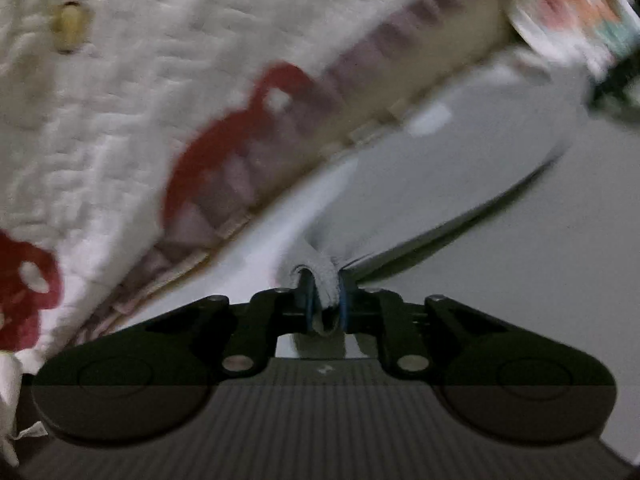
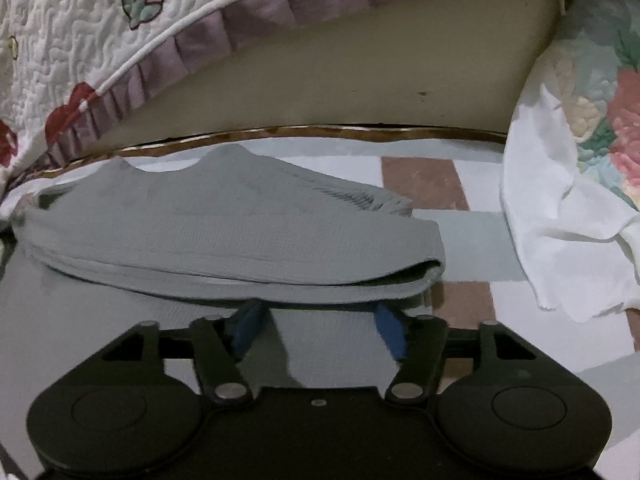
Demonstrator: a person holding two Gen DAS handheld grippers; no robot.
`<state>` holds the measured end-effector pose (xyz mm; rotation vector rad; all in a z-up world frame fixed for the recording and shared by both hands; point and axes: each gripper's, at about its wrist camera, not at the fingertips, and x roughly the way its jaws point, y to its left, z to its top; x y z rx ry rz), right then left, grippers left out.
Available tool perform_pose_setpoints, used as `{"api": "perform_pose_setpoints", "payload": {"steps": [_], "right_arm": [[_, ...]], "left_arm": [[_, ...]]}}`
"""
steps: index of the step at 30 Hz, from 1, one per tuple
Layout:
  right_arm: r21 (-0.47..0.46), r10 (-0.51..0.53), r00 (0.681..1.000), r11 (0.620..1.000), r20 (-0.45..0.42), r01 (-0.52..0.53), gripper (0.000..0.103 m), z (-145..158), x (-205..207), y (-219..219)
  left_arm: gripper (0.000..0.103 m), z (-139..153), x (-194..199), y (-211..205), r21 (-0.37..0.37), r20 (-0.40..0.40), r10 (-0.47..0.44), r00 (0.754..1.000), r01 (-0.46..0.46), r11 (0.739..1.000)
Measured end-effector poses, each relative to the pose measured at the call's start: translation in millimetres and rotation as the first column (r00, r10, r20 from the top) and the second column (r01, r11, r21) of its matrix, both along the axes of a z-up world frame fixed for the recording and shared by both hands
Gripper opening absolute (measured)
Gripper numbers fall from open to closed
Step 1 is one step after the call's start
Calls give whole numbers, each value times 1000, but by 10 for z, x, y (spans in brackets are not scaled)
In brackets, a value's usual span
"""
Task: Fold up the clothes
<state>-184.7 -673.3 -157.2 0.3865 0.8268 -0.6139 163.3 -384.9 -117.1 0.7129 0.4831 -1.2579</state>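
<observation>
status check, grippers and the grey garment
Left gripper shut on grey garment. Right gripper open at its folded edge. White cloth lies apart, right.

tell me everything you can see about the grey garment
The grey garment is a soft, fine-ribbed knit, folded over so a rounded doubled edge faces the camera. It lies flat on a checked sheet, below a quilted bedspread. The open right gripper sits at its near edge. In the blurred left view, the left gripper pinches a bunched grey fold.

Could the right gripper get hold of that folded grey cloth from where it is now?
Probably yes. The right gripper is open and sits right at the near edge of the grey cloth, with nothing between them; the white cloth lies off to the side.
</observation>
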Motion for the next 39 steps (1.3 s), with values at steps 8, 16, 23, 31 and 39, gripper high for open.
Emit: {"api": "perform_pose_setpoints", "payload": {"steps": [8, 16, 23, 31, 39], "right_arm": [[-122, -58, 998, 991, 11, 59, 70, -8, 147, -257], [-106, -272, 956, 953, 110, 283, 70, 48, 219, -670], [-36, -279, 954, 958, 109, 285, 70, -25, 33, -725], [-3, -285, 948, 958, 138, 288, 70, -17, -92, -682], [-2, -304, 941, 952, 150, 307, 70, -141, 180, -795]], "left_arm": [[11, -84, 222, -204, -29, -106, 110, 988, -114, 993], [17, -176, 678, -171, -71, -379, 278, 883, -327, 942], [59, -202, 752, -22, -214, -462, 231, 856, -360, 908], [59, -408, 1008, -23, -60, -616, 303, 728, -426, 903], [26, -507, 975, -253, -86, -553, 319, 770, -433, 897]]}}
